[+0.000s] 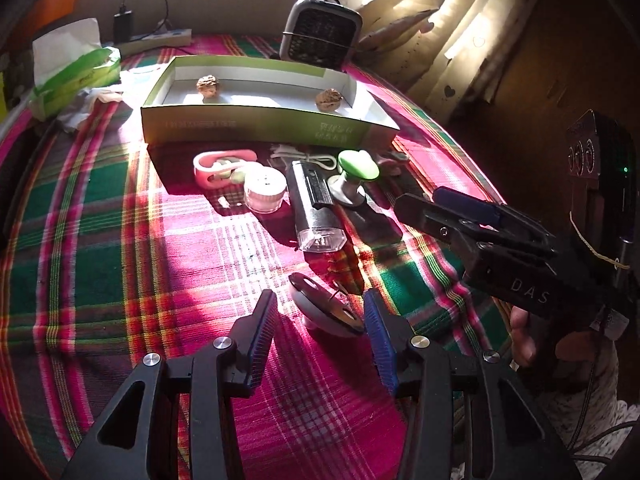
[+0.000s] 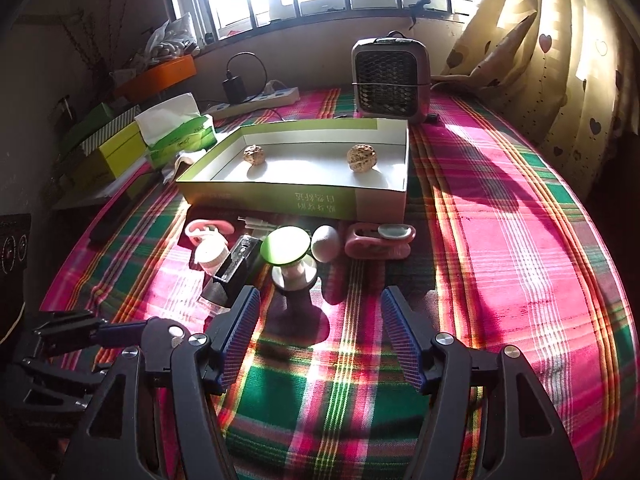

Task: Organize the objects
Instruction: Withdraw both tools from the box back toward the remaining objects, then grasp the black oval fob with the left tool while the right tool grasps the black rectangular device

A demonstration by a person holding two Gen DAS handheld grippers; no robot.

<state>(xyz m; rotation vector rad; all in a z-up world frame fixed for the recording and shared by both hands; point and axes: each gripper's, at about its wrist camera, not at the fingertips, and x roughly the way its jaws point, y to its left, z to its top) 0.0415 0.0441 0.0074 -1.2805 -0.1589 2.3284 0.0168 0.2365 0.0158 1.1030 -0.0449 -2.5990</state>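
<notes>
Left gripper (image 1: 320, 320) jaws apart, empty, small white-and-black gadget (image 1: 326, 310) between, half hidden; right gripper (image 2: 320, 332) agape, empty, green-topped stamp (image 2: 289, 256) just ahead.

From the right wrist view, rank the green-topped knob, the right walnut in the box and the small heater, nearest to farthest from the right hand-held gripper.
1. Green-topped knob, just ahead of the right hand-held gripper, slightly left.
2. Right walnut, inside the box, farther back.
3. Small heater, behind the box near the window.
</notes>
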